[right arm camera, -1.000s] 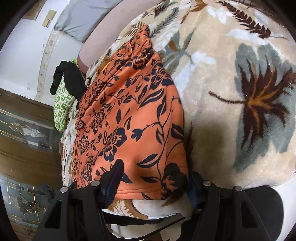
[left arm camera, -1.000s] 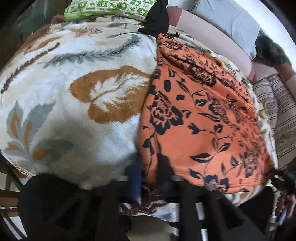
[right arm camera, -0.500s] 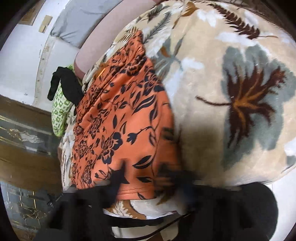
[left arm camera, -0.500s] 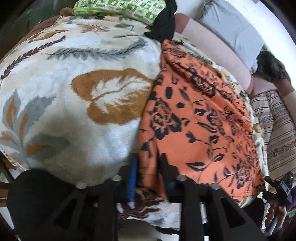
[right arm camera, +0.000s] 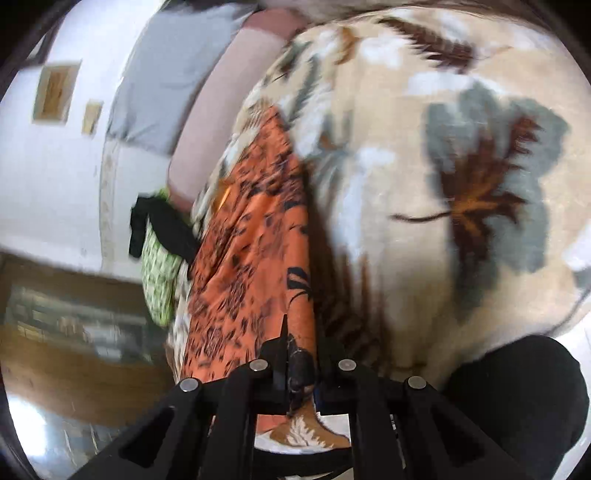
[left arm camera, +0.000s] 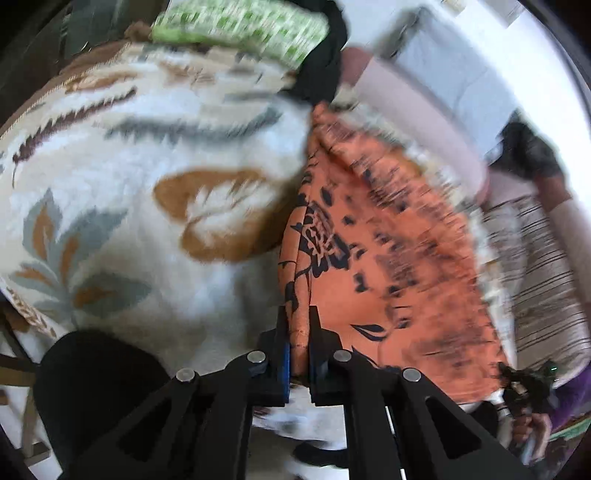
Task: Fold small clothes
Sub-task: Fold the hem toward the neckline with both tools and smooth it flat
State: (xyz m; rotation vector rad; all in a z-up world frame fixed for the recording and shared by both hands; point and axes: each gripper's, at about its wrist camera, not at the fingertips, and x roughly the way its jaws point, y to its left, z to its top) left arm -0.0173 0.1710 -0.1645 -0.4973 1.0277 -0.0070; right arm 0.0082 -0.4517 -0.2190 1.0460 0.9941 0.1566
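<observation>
An orange garment with black flowers point(left arm camera: 399, 266) lies on a leaf-patterned blanket point(left arm camera: 155, 192). My left gripper point(left arm camera: 298, 347) is shut on its near left corner, with a pinch of cloth standing up between the jaws. My right gripper point(right arm camera: 301, 354) is shut on the near right corner of the same orange garment point(right arm camera: 255, 251), which runs away from it over the blanket point(right arm camera: 443, 184). Both views are blurred by motion.
A green patterned cloth point(left arm camera: 240, 29) with a black garment point(left arm camera: 325, 74) draped over it lies at the far end. A pink and grey sofa back point(left arm camera: 424, 110) runs along the far side. A striped cloth point(left arm camera: 535, 277) lies to the right. Wooden floor point(right arm camera: 74, 369) is below.
Both grippers closed on the garment's near corners, which were between open jaws a second ago. The corners now lift off the blanket and the views tilt upward.
</observation>
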